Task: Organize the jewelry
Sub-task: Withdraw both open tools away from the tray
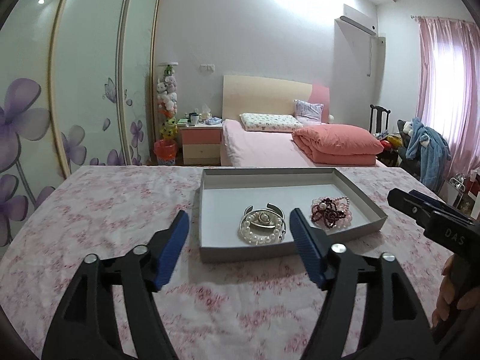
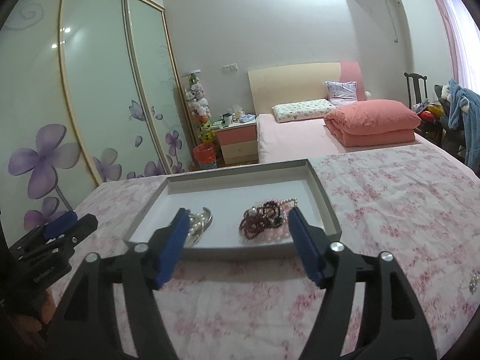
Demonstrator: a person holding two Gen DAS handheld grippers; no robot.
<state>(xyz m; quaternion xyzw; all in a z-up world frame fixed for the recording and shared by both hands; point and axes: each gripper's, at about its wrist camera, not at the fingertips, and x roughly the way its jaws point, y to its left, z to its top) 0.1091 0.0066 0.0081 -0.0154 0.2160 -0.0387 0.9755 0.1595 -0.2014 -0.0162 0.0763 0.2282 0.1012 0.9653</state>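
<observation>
A shallow grey box lies on the pink flowered cloth. In it lie a white pearl bracelet with silver bangles and a heap of dark red and pink bead bracelets. My left gripper is open and empty just before the box's near edge. My right gripper is open and empty, also before the near edge. A small sparkly brooch lies on the cloth at the far right.
The cloth-covered table ends just behind the box. Beyond are a bed, a bedside cabinet, a flowered wardrobe on the left and a cluttered chair by the curtain. The right gripper shows in the left view.
</observation>
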